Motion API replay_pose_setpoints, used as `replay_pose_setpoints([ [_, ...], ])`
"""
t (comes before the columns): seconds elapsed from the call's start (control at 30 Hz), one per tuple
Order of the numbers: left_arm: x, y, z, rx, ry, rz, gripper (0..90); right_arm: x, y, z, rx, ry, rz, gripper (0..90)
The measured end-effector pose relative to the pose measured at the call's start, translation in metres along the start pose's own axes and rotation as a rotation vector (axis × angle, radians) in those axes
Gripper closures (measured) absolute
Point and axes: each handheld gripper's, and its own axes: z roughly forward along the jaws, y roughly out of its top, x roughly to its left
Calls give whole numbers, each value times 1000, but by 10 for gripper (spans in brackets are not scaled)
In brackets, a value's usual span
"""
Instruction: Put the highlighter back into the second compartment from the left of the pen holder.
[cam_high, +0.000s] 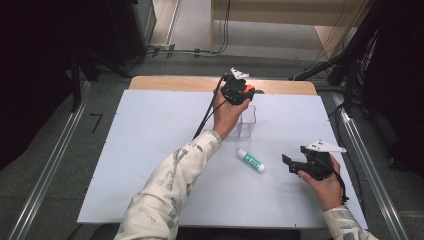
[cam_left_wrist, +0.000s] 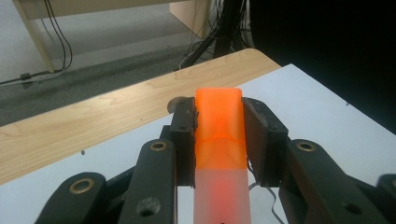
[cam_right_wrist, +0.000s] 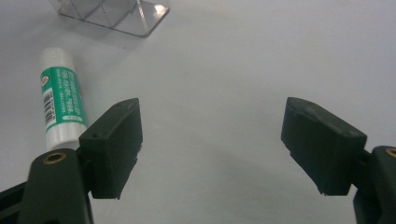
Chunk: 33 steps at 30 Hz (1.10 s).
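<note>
Jaws of the left gripper (cam_left_wrist: 219, 135) pinch a bright orange block with a frosted lower part (cam_left_wrist: 219, 135), held up above the far side of the white table (cam_high: 150, 150). Right under it stands a small clear plastic box (cam_high: 247, 122). Nearer lies a white and green glue stick (cam_high: 250, 160). Beside it the right gripper (cam_right_wrist: 212, 140) has its jaws spread wide, holding nothing.
</note>
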Motion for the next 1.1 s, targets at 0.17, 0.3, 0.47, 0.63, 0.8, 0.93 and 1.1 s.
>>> replay_pose_setpoints([
  [0.17, 0, 0, 0, -2, 1, 1, 673, 0, 0, 0, 1, -1, -2, 196],
  [0.3, 0, 0, -1, 3, 0, 5, 673, 0, 0, 0, 2, -2, -2, 196],
  [0.47, -3, -1, -3, 12, 0, 26, 672, 0, 0, 0, 1, -2, -2, 196],
  [0.63, -6, -4, -5, 13, -2, 33, 671, 1, 0, 0, 2, -1, -6, 195],
  [0.8, -5, -9, -8, 22, -3, 37, 670, 1, 0, 1, 4, -2, -8, 196],
  [0.93, -4, -14, -10, 30, 3, 42, 668, 2, 0, 1, 4, -4, -8, 196],
  [1.1, -3, -20, -13, 28, 8, 37, 608, 3, 0, 2, 9, -1, -11, 196],
])
